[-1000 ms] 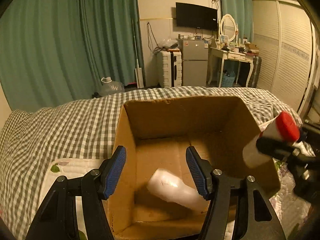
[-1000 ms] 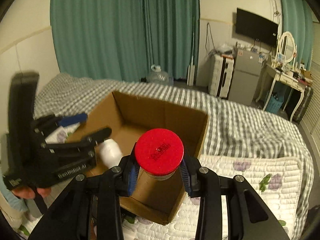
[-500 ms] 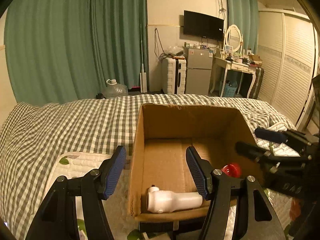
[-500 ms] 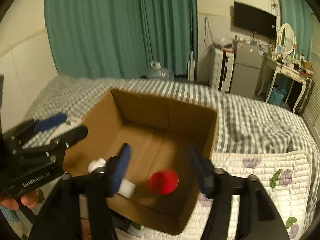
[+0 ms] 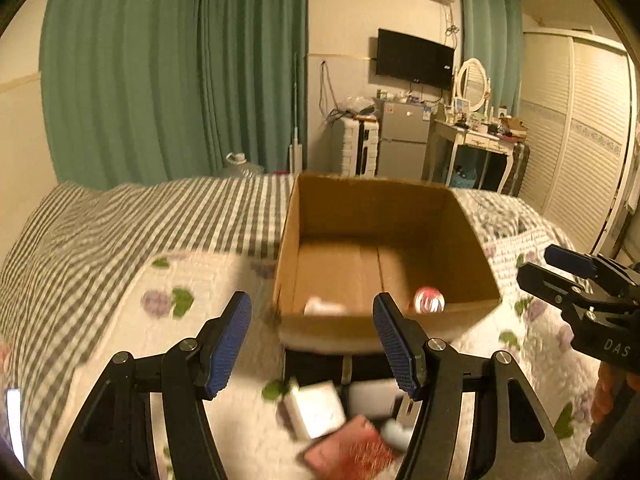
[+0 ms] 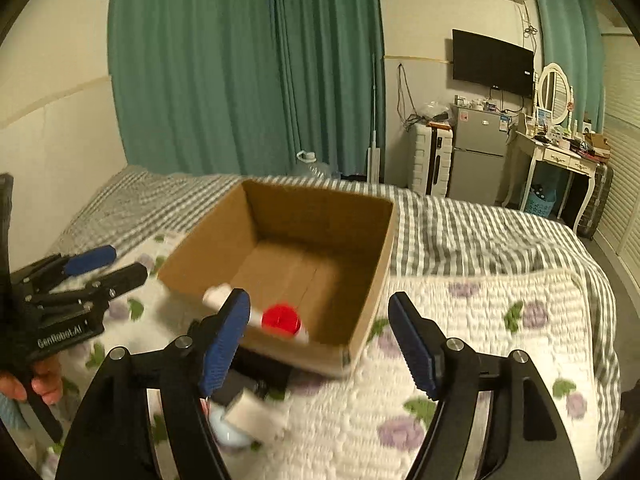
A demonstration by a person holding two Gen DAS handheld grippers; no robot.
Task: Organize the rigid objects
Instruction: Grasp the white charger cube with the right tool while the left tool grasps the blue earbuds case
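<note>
Left gripper [image 5: 312, 344]: jaws spread, empty
Right gripper [image 6: 320, 340]: jaws spread, empty
Next pick: white box [image 5: 316, 406] beside the cardboard box [image 5: 472, 240]; descend squarely, avoid neighbours

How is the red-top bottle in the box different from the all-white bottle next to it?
The red-capped bottle has a bright red cap; the white bottle is white all over. The red-capped bottle lies toward the box's right side, the white bottle toward its left. Both lie inside the cardboard box near its front wall, and neither is held: the left tool and right tool are open.
</note>
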